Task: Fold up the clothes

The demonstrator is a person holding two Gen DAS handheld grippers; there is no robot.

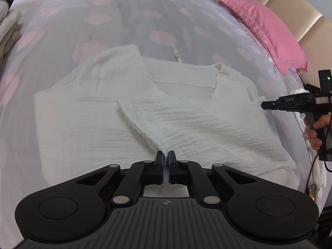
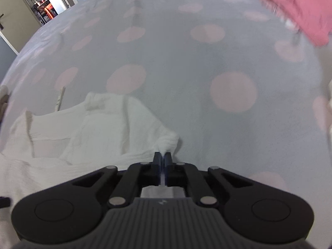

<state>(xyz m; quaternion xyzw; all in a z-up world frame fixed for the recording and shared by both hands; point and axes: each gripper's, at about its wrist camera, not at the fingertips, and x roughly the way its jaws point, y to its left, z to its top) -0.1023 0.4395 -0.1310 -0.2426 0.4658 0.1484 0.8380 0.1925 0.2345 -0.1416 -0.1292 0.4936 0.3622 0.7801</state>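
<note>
A white crinkled cotton-gauze top [image 1: 186, 124] lies spread flat on the pale grey bedcover with pink dots [image 1: 99, 16], V-neck open toward the far side, one sleeve folded diagonally across its front, a drawstring trailing beyond the collar.

A home bedroom: bed with pink-dotted sheet [image 1: 62, 31], pink pillow [image 1: 267, 27], padded beige headboard [image 1: 290, 6].

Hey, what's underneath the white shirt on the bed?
The white shirt lies on the grey bedspread with pink dots, which shows all around it. The part directly under the fabric is covered, so anything there cannot be seen.
</note>
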